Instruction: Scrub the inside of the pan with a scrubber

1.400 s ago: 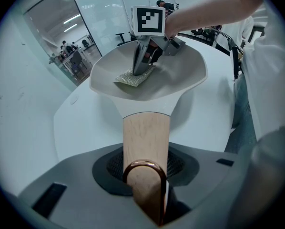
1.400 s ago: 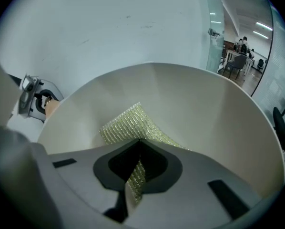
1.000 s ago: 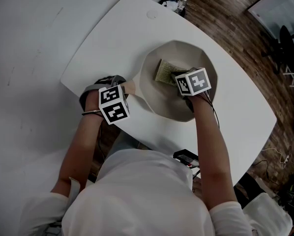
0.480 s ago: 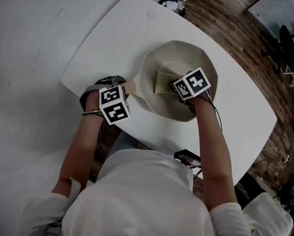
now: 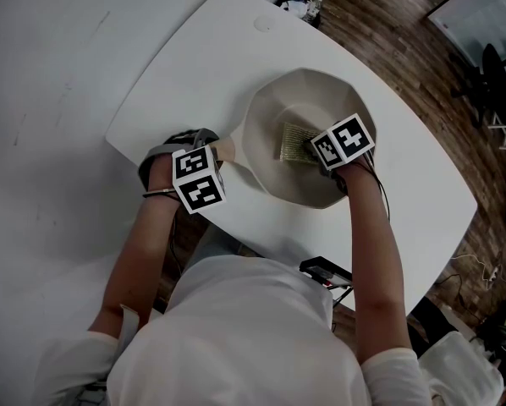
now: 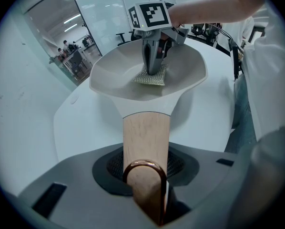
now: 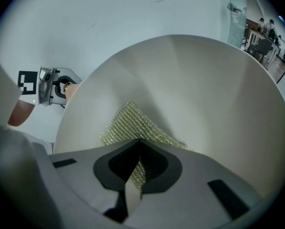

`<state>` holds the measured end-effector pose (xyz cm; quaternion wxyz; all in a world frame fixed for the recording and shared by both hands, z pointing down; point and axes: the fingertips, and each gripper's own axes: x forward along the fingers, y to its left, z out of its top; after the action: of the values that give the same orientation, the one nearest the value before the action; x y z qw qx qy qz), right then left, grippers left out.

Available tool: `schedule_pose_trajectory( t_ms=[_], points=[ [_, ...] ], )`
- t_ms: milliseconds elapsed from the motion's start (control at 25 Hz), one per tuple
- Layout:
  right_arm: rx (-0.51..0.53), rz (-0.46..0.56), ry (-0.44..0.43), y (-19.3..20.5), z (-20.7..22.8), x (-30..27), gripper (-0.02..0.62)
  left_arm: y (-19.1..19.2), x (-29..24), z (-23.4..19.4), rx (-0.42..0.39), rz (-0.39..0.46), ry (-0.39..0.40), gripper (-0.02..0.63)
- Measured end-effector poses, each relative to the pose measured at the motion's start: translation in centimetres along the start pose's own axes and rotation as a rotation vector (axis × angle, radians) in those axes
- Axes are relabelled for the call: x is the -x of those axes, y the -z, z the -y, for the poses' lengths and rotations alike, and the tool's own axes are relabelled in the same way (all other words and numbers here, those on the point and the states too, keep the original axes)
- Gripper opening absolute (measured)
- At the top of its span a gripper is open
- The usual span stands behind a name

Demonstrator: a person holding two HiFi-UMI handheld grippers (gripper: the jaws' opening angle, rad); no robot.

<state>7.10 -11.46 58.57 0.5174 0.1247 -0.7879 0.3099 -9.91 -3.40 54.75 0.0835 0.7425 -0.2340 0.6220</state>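
Observation:
A cream pan (image 5: 263, 117) stands on the white table, its wooden handle (image 5: 224, 150) pointing left. My left gripper (image 5: 218, 156) is shut on that handle (image 6: 145, 137), whose copper hanging loop shows between the jaws. The left gripper view looks along it into the pan bowl (image 6: 185, 70). A yellow-green mesh scrubber (image 5: 293, 141) lies flat on the pan's floor. My right gripper (image 5: 318, 153) points steeply down and is shut on the scrubber's (image 7: 127, 123) near edge. The right gripper (image 6: 154, 67) stands upright on the scrubber (image 6: 150, 78), with the left gripper (image 7: 52, 89) beyond the pan wall (image 7: 214, 89).
The white table (image 5: 194, 66) is rounded, with edges close on the left and near sides. A black device (image 5: 326, 271) lies at the near edge by the person's body. Small bottles (image 5: 299, 7) sit off the far corner. Wooden floor lies to the right.
My right gripper has slid the scrubber across the pan's floor, to the right and slightly nearer. The left gripper and the handle have stayed in place.

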Motion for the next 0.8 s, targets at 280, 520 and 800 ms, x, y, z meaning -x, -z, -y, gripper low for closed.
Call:
schedule_pose_trajectory(
  t_ms=[280,520,800],
  points=[
    [-0.011,0.067,0.148,-1.2,3.1,0.8,0.023,0.0,-0.1,0.0,-0.004,0.0,-0.01,0.147],
    [-0.071,0.164,0.217,-3.0,5.1,1.2,0.023,0.0,-0.1,-0.1,-0.005,0.001,-0.013,0.146],
    [-0.081,0.203,0.231,-5.4,5.8,0.9,0.023,-0.2,0.0,0.0,0.0,0.001,-0.01,0.146]
  ],
)
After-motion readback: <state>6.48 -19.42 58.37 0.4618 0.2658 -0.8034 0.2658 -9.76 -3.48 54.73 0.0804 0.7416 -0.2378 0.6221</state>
